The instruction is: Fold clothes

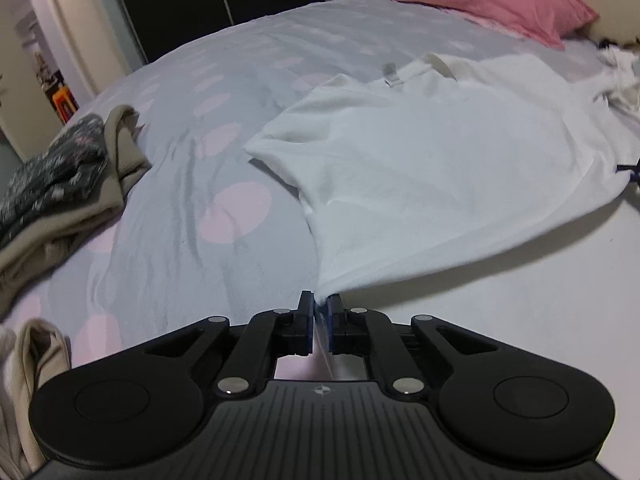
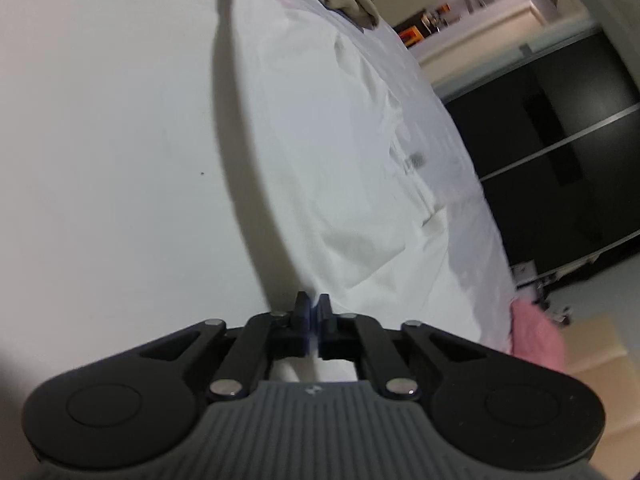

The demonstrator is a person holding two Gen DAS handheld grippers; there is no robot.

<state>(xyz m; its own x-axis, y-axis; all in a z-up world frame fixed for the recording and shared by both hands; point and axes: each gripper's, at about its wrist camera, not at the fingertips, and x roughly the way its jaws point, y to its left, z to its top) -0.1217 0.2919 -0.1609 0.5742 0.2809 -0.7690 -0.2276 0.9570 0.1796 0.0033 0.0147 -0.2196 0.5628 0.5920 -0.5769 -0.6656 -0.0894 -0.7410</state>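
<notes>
A white T-shirt [image 1: 420, 152] lies spread on the bed, its collar and label at the far side. My left gripper [image 1: 320, 308] is shut on the near corner of its hem, and the cloth runs taut from the blue pads up to the shirt. In the right wrist view, which is rolled sideways, the same white T-shirt [image 2: 352, 160] stretches away along the bed's edge. My right gripper [image 2: 313, 312] is shut on its near edge, with white cloth showing between the fingers.
The grey bed cover [image 1: 192, 128] has pale pink spots. A pink pillow [image 1: 492, 0] lies at the head. A beige and dark floral clothes pile [image 1: 60, 184] sits left, more beige cloth [image 1: 28, 380] nearer, crumpled white laundry [image 1: 620, 76] far right. Pale floor [image 2: 100, 140] borders the bed.
</notes>
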